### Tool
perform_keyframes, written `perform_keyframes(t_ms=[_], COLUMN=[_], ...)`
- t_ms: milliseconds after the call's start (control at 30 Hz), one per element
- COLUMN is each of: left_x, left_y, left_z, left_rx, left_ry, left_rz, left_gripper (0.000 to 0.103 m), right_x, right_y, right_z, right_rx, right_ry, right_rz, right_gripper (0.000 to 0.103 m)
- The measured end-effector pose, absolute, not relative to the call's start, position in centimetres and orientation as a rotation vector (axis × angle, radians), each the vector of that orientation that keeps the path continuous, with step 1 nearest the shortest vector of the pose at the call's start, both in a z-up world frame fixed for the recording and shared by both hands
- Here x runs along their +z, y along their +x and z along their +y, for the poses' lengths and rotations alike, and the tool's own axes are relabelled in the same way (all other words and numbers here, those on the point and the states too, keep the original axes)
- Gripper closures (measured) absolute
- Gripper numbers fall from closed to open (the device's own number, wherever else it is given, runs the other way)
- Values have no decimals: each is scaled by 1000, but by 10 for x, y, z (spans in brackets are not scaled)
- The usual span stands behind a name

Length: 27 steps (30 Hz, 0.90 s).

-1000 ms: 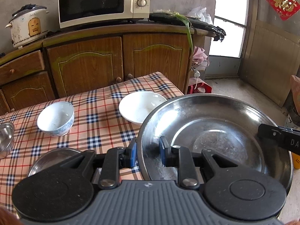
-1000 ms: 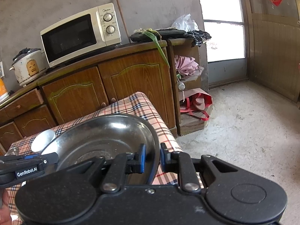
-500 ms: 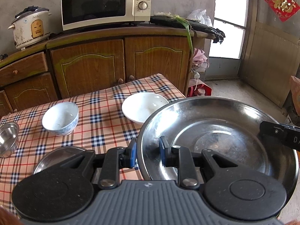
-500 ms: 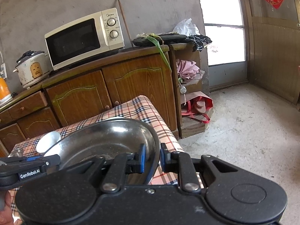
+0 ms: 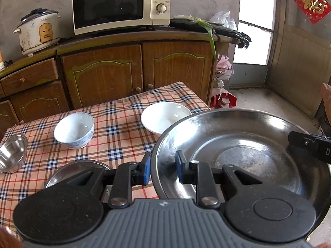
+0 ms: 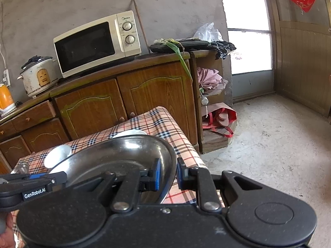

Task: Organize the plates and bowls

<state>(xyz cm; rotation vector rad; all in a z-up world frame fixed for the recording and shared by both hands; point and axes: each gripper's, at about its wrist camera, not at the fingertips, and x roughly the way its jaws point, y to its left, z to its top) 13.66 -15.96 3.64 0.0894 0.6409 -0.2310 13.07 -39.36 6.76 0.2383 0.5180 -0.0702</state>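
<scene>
A large steel plate [image 5: 238, 155] is held in the air over the table's near right corner. My left gripper [image 5: 162, 170] is shut on its left rim, one blue pad inside and one outside. My right gripper [image 6: 167, 174] is shut on the opposite rim of the same plate [image 6: 115, 159]. On the plaid tablecloth [image 5: 115, 136] stand a shallow white bowl [image 5: 165, 116], a blue-and-white bowl [image 5: 74, 130] and a small steel bowl [image 5: 12, 156]. A smaller steel plate [image 5: 68, 169] lies just under my left gripper, partly hidden by it.
A wooden cabinet [image 5: 134, 72] runs behind the table, with a microwave [image 5: 120, 4] and a rice cooker [image 5: 38, 33] on top. Right of the table there is bare concrete floor [image 6: 269, 140] and a red bag [image 6: 221, 117] beside the cabinet.
Both views have drifted a little, with the cabinet and microwave sliding slightly down and right. The steel plate stays gripped on both rims.
</scene>
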Motion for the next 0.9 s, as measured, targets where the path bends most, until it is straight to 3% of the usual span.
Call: perform_keyframes(t_ms=[900], left_x=[41], left_y=[128], left_z=[-129], left_rx=[-176], left_ry=[84], left_rz=[638], left_gripper=[78], right_x=[80], right_y=[128], right_z=[-354], right_rx=[-25], right_ry=[218], right_rz=[506], right_gripper=[81])
